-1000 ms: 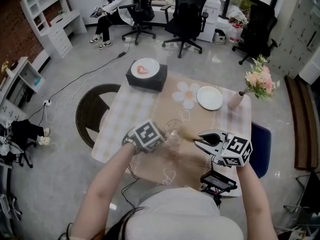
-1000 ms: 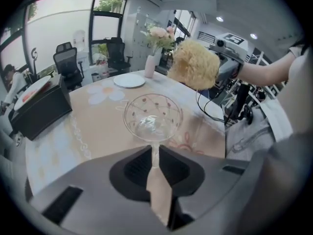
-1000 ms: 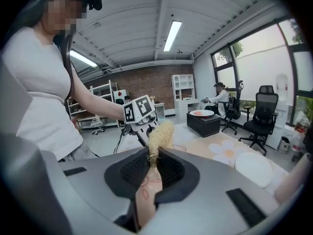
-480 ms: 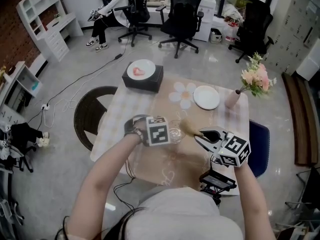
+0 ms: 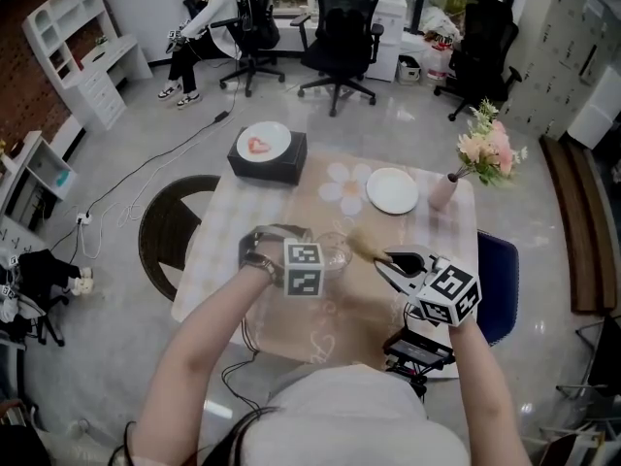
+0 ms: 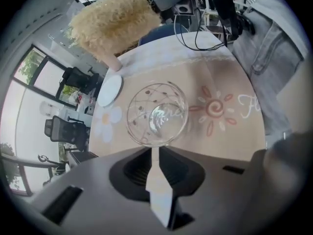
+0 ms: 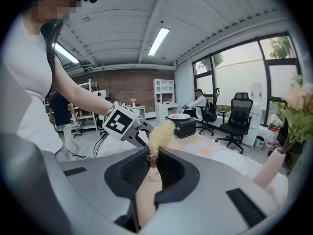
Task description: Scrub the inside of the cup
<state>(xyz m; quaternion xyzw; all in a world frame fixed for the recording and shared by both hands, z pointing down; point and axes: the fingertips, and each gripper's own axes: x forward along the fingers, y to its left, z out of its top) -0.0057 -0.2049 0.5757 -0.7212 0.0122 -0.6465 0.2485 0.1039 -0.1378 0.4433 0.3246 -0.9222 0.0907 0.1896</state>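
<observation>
Found the left tool drawn narrow, pinching the near wall of the clear cup. Noted the cup mouth-up over the table, near its middle. Found the right tool clamped on the handle of the brush. Recorded the bristle head outside the cup, near its rim, apart from it. Logged a white plate well behind.

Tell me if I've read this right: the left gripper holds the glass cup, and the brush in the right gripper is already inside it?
Not quite. The left gripper holds the glass cup, but the brush in the right gripper is outside it, clear of the rim, as the left gripper view shows.
</observation>
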